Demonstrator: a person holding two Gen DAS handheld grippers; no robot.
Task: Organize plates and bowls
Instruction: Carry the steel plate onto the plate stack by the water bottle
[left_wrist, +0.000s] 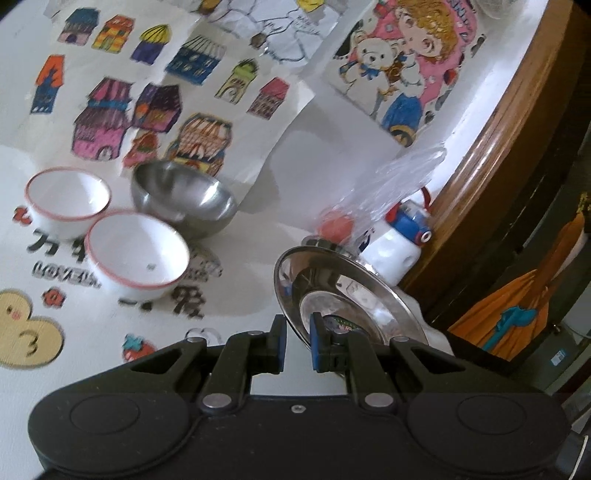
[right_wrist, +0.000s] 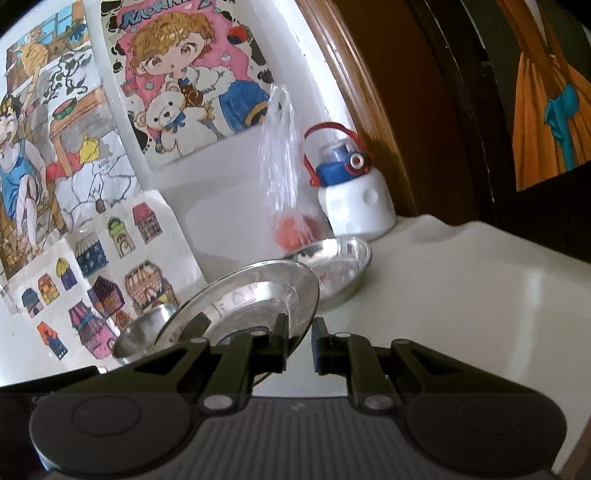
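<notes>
A steel plate is tilted up off the table, its rim between the blue-padded fingers of my left gripper, which is shut on it. The same plate shows in the right wrist view, its edge lying between the fingers of my right gripper, whose jaws stand a little apart around the rim. Two white bowls with red rims and a steel bowl sit left on the table. A second steel dish sits behind the plate.
A white bottle with a blue cap and red strap and a clear plastic bag holding something red stand by the wall. Coloured drawings hang on the wall. A wooden door frame is at the right.
</notes>
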